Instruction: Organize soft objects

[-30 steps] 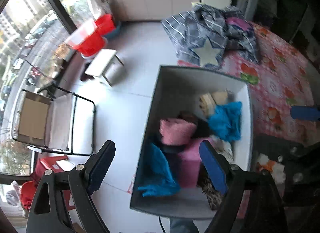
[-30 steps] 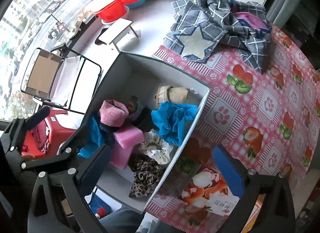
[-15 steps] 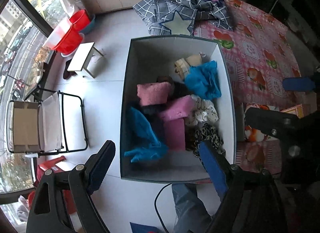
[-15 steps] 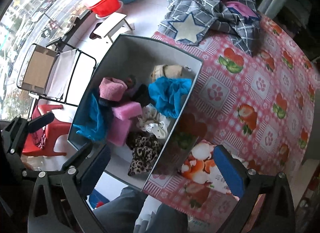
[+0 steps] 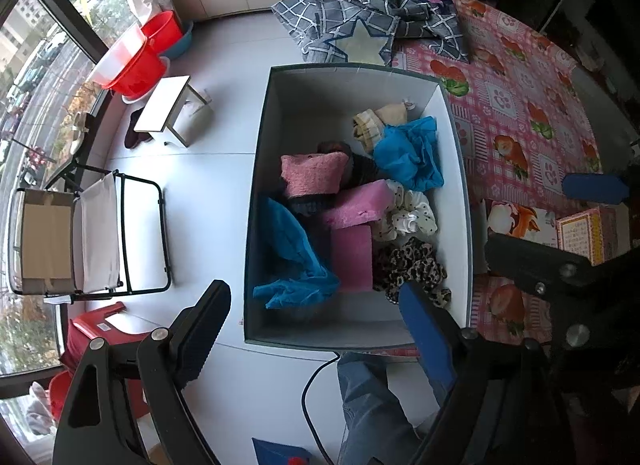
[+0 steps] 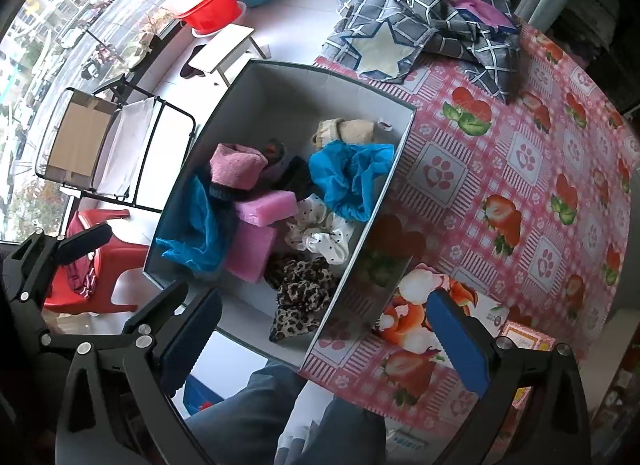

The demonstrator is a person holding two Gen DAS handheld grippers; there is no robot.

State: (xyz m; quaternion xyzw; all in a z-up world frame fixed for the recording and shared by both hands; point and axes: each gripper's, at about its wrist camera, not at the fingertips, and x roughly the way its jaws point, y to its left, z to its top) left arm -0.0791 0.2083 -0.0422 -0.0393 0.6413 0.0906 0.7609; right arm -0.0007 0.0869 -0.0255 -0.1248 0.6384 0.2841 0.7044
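Item: our left tongs (image 5: 316, 329) and right tongs (image 6: 324, 341), both spread wide and empty, above the storage box (image 5: 360, 329) at the tabletop (image 6: 520, 153) edge; within, near to far, leopard scrunchie (image 6: 300, 289), pink foam blocks (image 5: 352, 225), blue cloth (image 5: 412, 153); we should descend vertically onto one piece.

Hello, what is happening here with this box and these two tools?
A person holds two grippers above a grey box on the table edge. The left gripper and right gripper are both open and hold nothing. Blue cloths, pink sponges and scrunchies lie inside the box.
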